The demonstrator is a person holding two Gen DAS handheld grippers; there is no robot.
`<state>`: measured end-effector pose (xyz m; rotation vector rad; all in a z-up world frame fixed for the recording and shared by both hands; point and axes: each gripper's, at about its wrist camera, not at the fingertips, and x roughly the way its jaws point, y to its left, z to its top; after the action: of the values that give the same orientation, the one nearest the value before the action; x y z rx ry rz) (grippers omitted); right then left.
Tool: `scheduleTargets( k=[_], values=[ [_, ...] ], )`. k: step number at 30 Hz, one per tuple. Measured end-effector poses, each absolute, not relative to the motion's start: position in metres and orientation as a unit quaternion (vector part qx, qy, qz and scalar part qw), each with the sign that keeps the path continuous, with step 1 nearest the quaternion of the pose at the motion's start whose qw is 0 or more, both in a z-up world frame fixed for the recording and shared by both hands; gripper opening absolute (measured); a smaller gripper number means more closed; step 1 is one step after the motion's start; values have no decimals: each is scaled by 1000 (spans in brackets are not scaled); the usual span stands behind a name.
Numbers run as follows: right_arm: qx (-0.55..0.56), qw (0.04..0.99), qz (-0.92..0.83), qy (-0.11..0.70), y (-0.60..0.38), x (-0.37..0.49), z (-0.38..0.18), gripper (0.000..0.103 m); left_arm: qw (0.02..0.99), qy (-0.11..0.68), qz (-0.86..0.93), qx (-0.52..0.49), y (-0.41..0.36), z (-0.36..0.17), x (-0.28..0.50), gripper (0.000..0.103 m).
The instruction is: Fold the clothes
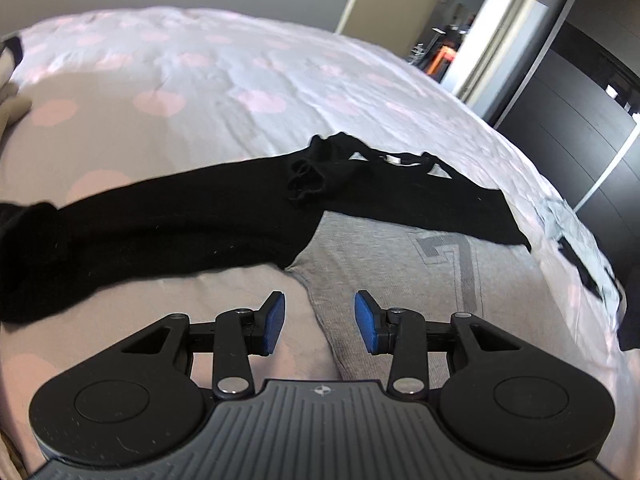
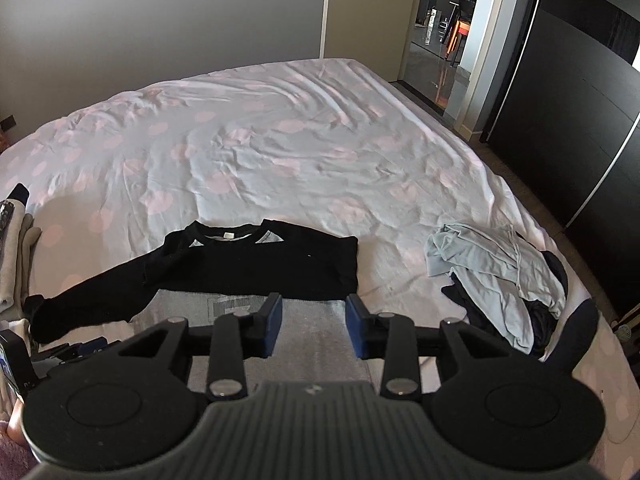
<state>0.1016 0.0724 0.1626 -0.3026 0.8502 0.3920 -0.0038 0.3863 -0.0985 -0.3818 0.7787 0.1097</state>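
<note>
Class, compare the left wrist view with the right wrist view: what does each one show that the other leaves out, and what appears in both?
Only the left wrist view shows the large grey numeral on the shirt's front clearly.

Only the right wrist view shows the whole pale blue garment pile near the bed's right edge and the stacked clothes at the far left.

Both show the grey-and-black long-sleeve shirt lying on the spotted bedsheet, the doorway, and an open gripper: left gripper, right gripper.

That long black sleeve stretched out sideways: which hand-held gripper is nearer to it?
Left. The left hand-held gripper hovers beside the sleeve; the right hand-held gripper hangs over the grey body.
</note>
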Motion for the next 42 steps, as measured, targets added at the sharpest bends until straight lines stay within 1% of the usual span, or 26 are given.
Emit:
scheduleTargets(
  k=[4,8,9,15,18,19,20,22,26,31,34,36,37,38,39,41,42],
  values=[
    [-194,872,200,402,83,105,171,43,915,364,44,-171,381,-105,-8,36],
    [-241,861,211,395,94,109,179,44,928,336,38,-155,378,-103,-13,36],
    [-246,858,215,397,92,115,171,44,932,328,35,-148,377,-103,-15,36],
    [-250,838,246,419,68,168,100,44,941,314,62,-110,373,-107,-15,36],
    [-251,827,261,430,56,194,64,44,942,306,81,-114,374,-103,-10,37],
    [-252,824,266,433,51,203,52,44,941,304,87,-118,375,-102,-8,39],
    [-252,820,271,437,47,212,40,43,940,305,92,-119,376,-102,-1,44],
    [-250,814,284,440,40,229,14,43,937,315,95,-115,377,-103,15,48],
    [-222,814,322,430,22,252,-36,43,928,352,106,-68,379,-113,60,48],
    [-197,820,351,408,-1,266,-73,43,914,379,115,-84,396,-125,110,48],
    [-192,820,365,397,-7,271,-87,42,912,381,123,-86,402,-129,127,48],
    [-189,820,373,392,-9,274,-95,42,911,383,124,-91,404,-131,135,47],
    [-185,819,376,393,-9,276,-100,40,910,384,123,-94,404,-131,139,43],
    [-181,818,377,394,-8,277,-105,40,909,386,121,-96,404,-132,143,36],
    [-176,818,378,396,-7,277,-109,39,909,389,118,-94,402,-132,147,32],
    [-156,823,378,394,-7,279,-117,39,909,391,114,-91,398,-131,152,22],
    [-141,828,375,393,-7,280,-120,39,909,391,111,-89,395,-129,154,20]
  ],
)
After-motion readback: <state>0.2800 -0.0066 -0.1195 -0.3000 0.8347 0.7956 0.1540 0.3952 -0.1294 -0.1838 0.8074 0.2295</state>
